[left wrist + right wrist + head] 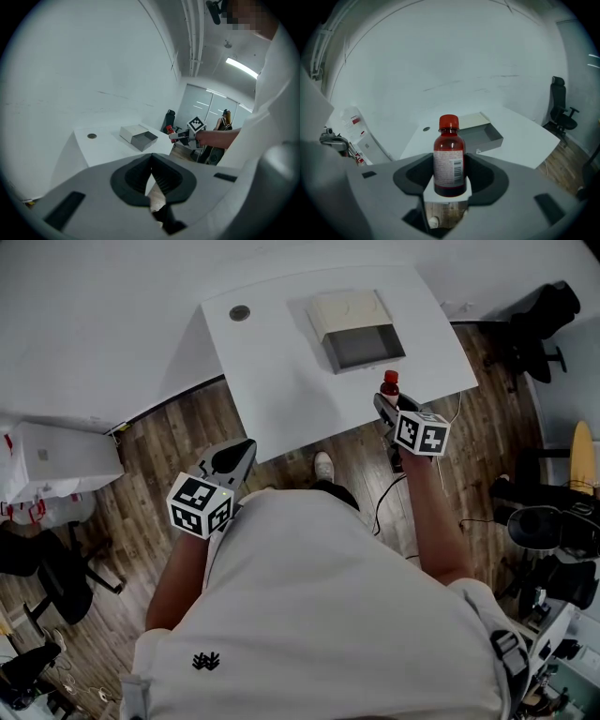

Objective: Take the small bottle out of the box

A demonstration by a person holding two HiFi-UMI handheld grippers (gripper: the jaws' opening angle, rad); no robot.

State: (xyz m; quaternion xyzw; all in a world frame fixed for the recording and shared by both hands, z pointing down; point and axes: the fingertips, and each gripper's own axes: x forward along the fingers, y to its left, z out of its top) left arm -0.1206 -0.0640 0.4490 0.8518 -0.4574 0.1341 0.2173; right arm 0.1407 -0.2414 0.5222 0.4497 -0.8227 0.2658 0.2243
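Right gripper view looks straight at the right claw [449,180], whose dark ribbed pads stand wide apart and press on either side of the small bottle [449,161], gripping it upright. The bottle is round and clear, filled with dark red liquid, with a red screw cap [449,122] and a white paper label bearing a barcode; the label's fine print is too small to read. In the head view the bottle [389,386] sits outside the box [356,329], at about 5 o'clock from it, by the near edge of the smooth white bench [281,381]. Its lower half is hidden behind the right claw [386,411], so I cannot tell whether it rests on the bench or hangs just above it. The box is a flat rectangle, open, with a cream lid part and a grey tray. A small dark round disc [240,312] lies at about 9 o'clock from the box. The left claw [151,180] is closed, its pads meeting with nothing between them; the head view shows the left claw [228,461] off the bench at about 7 o'clock, over the wood-plank floor [169,437].
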